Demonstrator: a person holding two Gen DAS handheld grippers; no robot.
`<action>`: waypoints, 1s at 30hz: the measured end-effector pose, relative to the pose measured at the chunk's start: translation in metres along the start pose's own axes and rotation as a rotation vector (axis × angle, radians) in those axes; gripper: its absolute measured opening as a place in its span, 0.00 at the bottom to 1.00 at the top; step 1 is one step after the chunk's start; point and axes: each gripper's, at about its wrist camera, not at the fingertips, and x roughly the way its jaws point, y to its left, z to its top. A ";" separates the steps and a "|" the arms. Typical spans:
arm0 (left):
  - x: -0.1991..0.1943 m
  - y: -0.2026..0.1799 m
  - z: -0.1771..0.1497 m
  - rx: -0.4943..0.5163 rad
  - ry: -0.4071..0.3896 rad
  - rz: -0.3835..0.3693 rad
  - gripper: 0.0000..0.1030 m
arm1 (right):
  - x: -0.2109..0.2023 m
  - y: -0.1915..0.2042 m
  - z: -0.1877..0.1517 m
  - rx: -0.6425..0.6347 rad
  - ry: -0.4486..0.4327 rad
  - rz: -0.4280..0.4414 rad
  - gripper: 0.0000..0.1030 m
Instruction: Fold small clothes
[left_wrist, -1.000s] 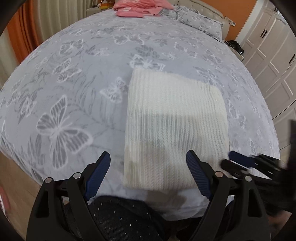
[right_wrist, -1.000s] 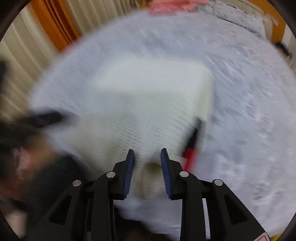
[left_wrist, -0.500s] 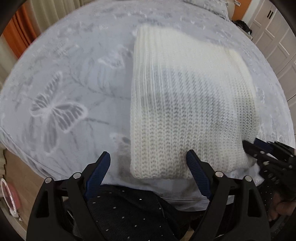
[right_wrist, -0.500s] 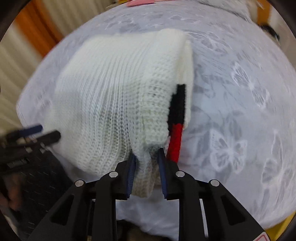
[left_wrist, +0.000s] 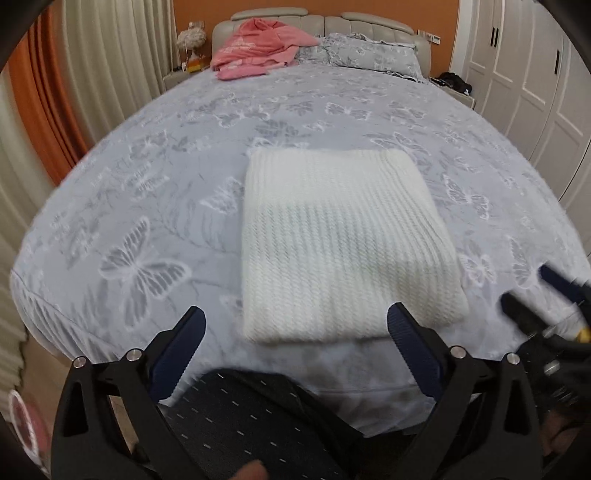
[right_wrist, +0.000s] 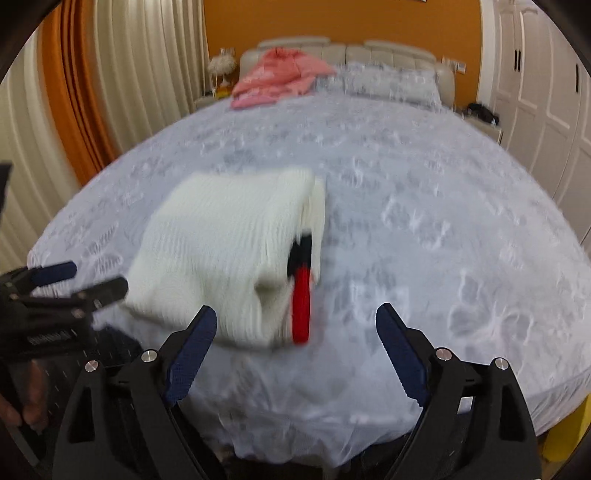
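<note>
The white knit garment (left_wrist: 343, 243) lies folded into a rectangle on the bed (left_wrist: 155, 177), near its foot edge. The left gripper (left_wrist: 295, 343) hangs above that edge, just before the garment, with its fingers wide apart and holding nothing. The right gripper (right_wrist: 295, 339) is beside the garment's right side, its fingers also wide apart and empty. The right wrist view is blurred: a red and black strip (right_wrist: 301, 284) shows at the garment's right edge, but what it is cannot be told. A pink garment (left_wrist: 258, 48) lies far behind, at the headboard.
</note>
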 end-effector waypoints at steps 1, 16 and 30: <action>0.000 -0.002 -0.002 0.002 0.002 0.008 0.94 | 0.008 -0.001 -0.001 0.011 0.040 0.006 0.83; -0.010 -0.006 -0.006 -0.005 -0.055 0.054 0.93 | 0.005 0.003 -0.005 0.048 0.009 -0.003 0.83; -0.014 0.000 -0.007 -0.029 -0.068 0.042 0.91 | 0.010 0.018 -0.011 0.032 0.012 -0.038 0.84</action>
